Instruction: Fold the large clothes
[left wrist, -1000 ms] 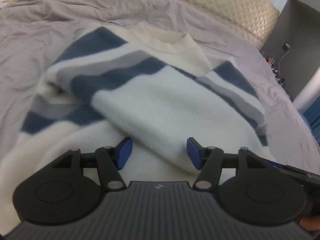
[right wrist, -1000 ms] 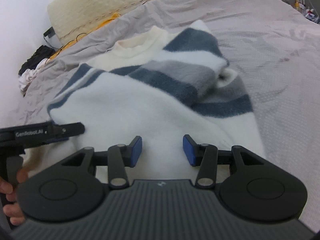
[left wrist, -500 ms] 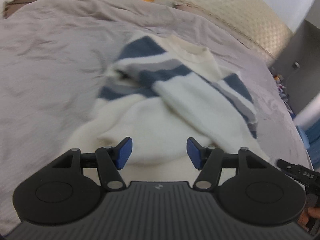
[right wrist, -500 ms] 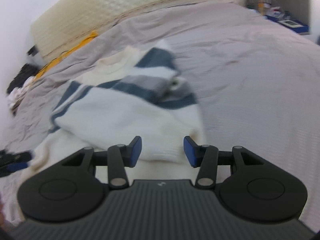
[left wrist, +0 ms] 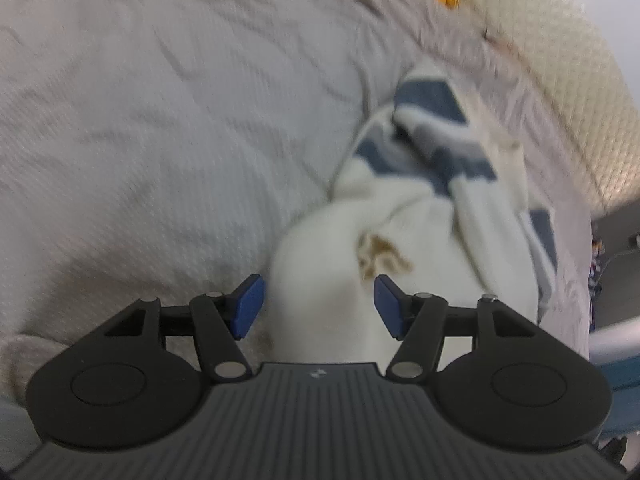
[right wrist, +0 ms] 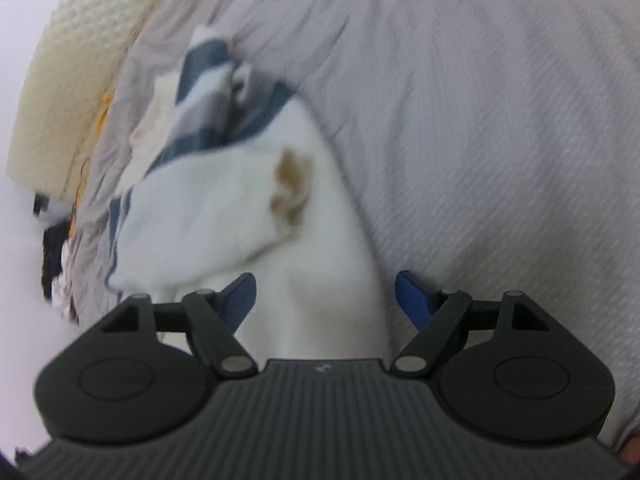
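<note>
The left gripper [left wrist: 316, 306] stands moderately wide, its pads clear of the cream hem of the sweater [left wrist: 424, 216] that runs up between them. The garment lies on the grey bedspread [left wrist: 160, 120], its long axis stretching away toward the headboard [left wrist: 560, 60], striped shoulders farthest off. The right gripper [right wrist: 325, 300] has just been opening and is wide, the hem between its pads but unpinched; both sit equally near. Blur probably hides the collar.
</note>
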A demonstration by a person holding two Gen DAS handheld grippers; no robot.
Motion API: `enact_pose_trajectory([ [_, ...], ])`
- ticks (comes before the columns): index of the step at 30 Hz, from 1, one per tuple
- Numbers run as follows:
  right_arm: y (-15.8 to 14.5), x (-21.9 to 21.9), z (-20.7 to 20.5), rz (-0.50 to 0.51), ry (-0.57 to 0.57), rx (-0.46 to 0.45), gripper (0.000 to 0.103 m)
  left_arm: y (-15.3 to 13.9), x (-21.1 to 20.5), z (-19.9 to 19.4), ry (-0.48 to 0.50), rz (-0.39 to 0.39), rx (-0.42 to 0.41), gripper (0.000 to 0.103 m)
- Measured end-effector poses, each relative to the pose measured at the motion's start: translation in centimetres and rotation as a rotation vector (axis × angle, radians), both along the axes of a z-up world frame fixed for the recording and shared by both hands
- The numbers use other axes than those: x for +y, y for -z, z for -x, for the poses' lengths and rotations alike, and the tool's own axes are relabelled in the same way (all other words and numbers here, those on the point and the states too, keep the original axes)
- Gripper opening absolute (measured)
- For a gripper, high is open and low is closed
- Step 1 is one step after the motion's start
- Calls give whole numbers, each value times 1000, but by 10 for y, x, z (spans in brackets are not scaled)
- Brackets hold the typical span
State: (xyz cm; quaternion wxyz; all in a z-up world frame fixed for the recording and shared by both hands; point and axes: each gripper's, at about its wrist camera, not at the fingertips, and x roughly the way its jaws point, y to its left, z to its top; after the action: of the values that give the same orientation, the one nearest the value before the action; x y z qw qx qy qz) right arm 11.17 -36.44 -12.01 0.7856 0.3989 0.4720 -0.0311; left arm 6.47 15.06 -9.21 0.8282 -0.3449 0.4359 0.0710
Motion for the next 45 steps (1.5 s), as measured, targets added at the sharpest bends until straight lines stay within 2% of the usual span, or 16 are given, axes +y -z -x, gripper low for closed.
enact_pose_trajectory([
  [4, 2, 19, -3, -80, -89, -22, 80, 17, -8, -7, 46, 70, 43, 66],
  [7, -3, 18, -1, -144, -75, -89, 80, 19, -8, -6, 90, 169, -9, 66],
  [11, -21, 13, 4, -213, -60, -241, 80, 6, -14, 7, 183, 280, -169, 69],
  [14, -22, 15, 1, -239, -79, -265, 80, 3, -22, 9, 235, 299, -189, 73],
  [16, -19, 15, 1, -218, -78, -240, 79, 8, -26, 9, 226, 294, -153, 73],
  [18, -13, 15, 1, -162, -66, -176, 73, 16, -31, 7, 227, 289, -75, 73],
  [23, 11, 22, 6, -110, -59, 14, 50, 24, -46, 9, 265, 160, 60, 71],
  [25, 17, 28, 9, -110, -74, 51, 45, 23, -51, 12, 288, 120, 76, 61],
  [26, 18, 32, 12, -111, -77, 73, 38, 22, -51, 11, 283, 108, 83, 51],
  [27, 18, 36, 15, -108, -89, 82, 36, 20, -49, 13, 276, 111, 82, 38],
  [28, 15, 40, 17, -102, -107, 86, 35, 20, -45, 14, 272, 121, 80, 32],
  [30, 7, 42, 19, -110, -129, 63, 21, 14, -37, 15, 262, 133, 58, 19],
  [31, 2, 41, 20, -113, -127, 48, 19, 8, -35, 16, 258, 127, 48, 18],
  [36, -50, 30, 21, -141, -125, -100, 16, -37, -10, 34, 208, 157, -85, 14],
  [41, -145, 24, 11, -145, -168, -308, 15, -101, 9, 34, 218, 182, -204, 13],
  [45, -206, 20, 15, -161, -193, -432, 15, -155, 17, 51, 217, 228, -314, 13],
])
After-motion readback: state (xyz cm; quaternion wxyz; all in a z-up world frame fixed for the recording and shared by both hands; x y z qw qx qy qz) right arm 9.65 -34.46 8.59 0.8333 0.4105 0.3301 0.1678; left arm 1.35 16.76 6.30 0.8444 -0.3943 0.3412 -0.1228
